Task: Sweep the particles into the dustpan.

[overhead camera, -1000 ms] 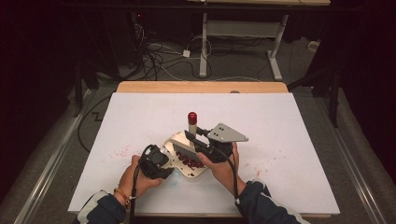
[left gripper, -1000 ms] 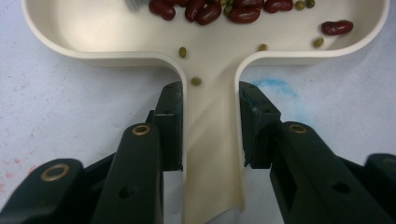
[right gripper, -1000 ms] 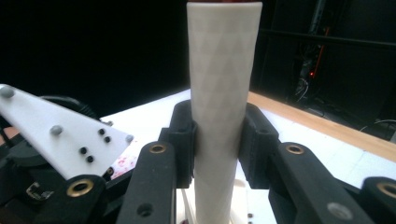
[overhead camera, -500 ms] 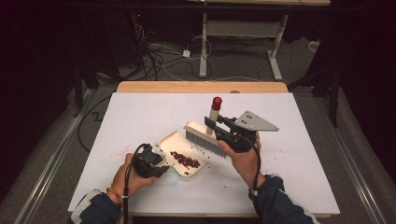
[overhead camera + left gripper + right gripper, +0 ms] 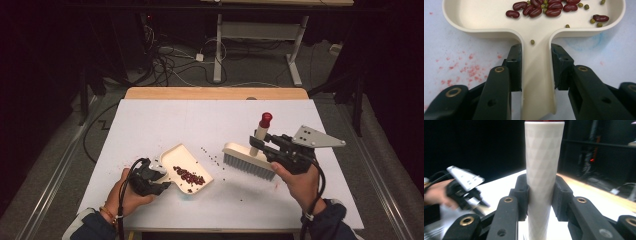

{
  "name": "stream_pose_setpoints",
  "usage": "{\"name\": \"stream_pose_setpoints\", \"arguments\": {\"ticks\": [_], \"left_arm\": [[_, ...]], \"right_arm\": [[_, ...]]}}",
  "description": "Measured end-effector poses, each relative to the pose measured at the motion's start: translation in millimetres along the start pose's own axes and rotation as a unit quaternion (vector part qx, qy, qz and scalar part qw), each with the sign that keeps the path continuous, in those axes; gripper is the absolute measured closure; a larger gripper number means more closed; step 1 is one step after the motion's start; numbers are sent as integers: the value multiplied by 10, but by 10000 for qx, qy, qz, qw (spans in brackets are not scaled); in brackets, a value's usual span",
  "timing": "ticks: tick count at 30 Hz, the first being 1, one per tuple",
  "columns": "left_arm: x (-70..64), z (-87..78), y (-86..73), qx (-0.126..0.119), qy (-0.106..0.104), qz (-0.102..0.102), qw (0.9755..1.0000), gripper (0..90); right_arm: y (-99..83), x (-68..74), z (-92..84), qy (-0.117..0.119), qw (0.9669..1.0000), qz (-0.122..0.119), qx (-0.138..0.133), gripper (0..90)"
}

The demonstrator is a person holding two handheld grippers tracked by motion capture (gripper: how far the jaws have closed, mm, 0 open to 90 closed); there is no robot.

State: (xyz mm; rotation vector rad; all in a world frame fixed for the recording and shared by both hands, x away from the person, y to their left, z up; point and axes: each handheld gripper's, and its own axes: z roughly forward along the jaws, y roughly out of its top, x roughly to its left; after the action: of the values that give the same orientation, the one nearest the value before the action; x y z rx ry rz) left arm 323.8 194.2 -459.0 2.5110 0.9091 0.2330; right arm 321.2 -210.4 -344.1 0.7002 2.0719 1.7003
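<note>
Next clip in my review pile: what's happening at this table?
A person is sweeping up spilled beans with a claw in each hand. The left claw is clamped on the handle of a cream dustpan, which already holds a heap of red beans. The right claw grips the brush by its handle, off to the dustpan's right. A few loose beans lie between them on the white table.

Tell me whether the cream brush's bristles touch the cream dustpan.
Apart. The high view shows bare white table between the brush and the dustpan.
</note>
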Motion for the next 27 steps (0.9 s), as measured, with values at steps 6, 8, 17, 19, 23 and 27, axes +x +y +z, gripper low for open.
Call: {"name": "stream_pose_setpoints", "arguments": {"ticks": [6,8,17,19,23,27], "left_arm": [[4,-8,-36,29,16,-3,10000,642],[-3,-2,-41,23,24,-19,10000,642],[-14,-7,-71,-7,43,-36,10000,642],[-16,-4,-72,-4,46,-40,10000,642],[-17,9,-70,35,60,-22,10000,641],[-21,15,-60,77,75,18,9999,641]], "right_arm": [[-42,109,-257,602,9968,-213,482,701],[-93,150,-283,759,9947,-212,653,700],[-377,240,-73,1093,9867,-106,1202,701],[-366,224,-16,1010,9877,-156,1183,701],[-347,149,144,910,9888,-212,1164,700],[-299,81,322,853,9893,-189,1169,700]]}}
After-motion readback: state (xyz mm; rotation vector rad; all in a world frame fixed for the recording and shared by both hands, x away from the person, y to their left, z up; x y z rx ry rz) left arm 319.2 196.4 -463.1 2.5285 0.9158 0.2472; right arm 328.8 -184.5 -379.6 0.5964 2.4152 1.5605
